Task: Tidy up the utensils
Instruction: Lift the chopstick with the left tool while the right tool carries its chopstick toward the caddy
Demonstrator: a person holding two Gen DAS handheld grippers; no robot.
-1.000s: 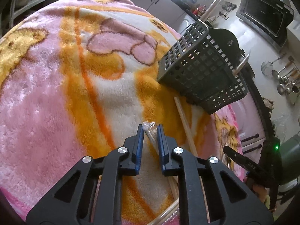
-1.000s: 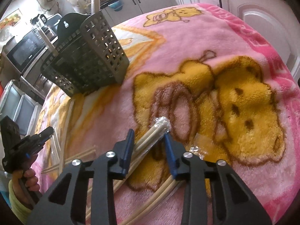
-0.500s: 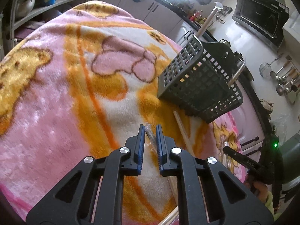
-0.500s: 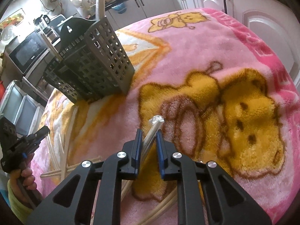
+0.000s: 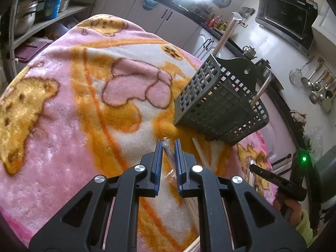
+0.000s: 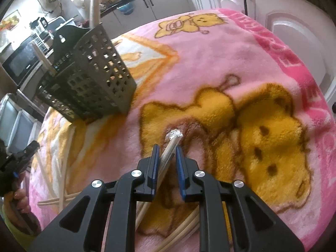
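My left gripper [image 5: 168, 145] is shut on a thin pair of plastic-wrapped chopsticks [image 5: 168, 150] and holds it a little above the pink blanket [image 5: 63, 126]. The dark grey slotted utensil basket [image 5: 218, 105] stands ahead to the right, with a few wooden handles sticking out of it. My right gripper [image 6: 167, 149] is shut on another wrapped pair of chopsticks [image 6: 172, 139], whose crinkled wrapper end pokes out past the pads. In the right wrist view the basket [image 6: 92, 79] stands at the upper left.
Loose chopsticks lie on the blanket by the basket [image 5: 199, 151], at the left [image 6: 61, 197] and under my right gripper [image 6: 184, 231]. Each gripper shows in the other's view, held by a hand [image 5: 273, 181] [image 6: 19, 157]. Kitchen cabinets, a microwave and hanging ladles surround the table.
The right jaws have closed from wide apart onto the wrapped chopsticks. The left gripper has risen slightly with its pair, and the basket now looks a little farther off.
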